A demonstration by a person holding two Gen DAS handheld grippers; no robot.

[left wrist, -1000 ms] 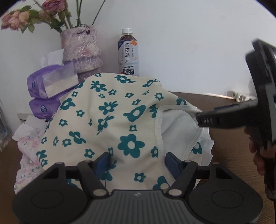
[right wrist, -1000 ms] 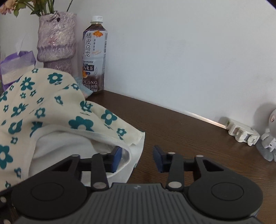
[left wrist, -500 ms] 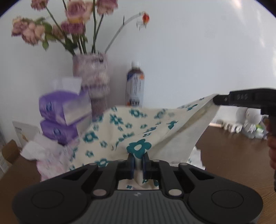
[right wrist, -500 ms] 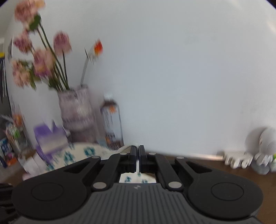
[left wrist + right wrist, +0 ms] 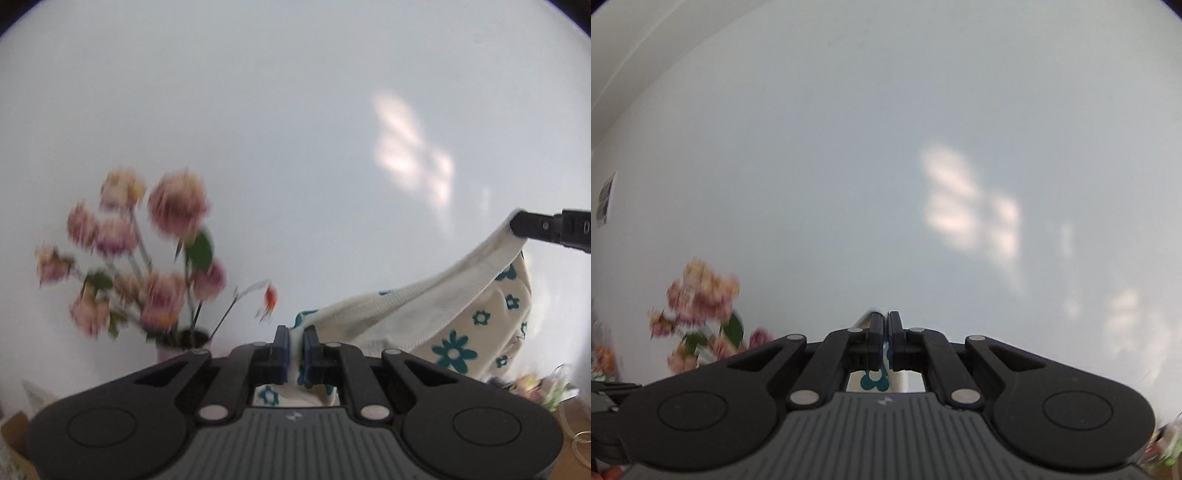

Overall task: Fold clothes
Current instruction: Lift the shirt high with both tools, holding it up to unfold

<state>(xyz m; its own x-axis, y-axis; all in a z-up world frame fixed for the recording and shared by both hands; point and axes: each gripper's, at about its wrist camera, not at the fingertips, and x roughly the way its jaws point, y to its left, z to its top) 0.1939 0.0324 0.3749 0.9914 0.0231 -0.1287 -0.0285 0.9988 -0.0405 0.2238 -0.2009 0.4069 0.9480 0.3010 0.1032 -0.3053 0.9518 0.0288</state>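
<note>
Garment point(image 5: 454, 325) lifted high against the wall, stretched between both grippers: left gripper point(image 5: 296, 354) clamped on one edge, right gripper point(image 5: 886, 341) pinching another; flowers point(image 5: 155, 258) blurred at 9 o'clock.

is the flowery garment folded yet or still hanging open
Hanging open: the floral garment sags in the air between the shut left gripper and right gripper.

Both grippers raised garment point(image 5: 458, 314) higher (off table).

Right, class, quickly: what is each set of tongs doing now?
Left tongs: shut on the garment.
Right tongs: shut on the garment's other edge.
</note>
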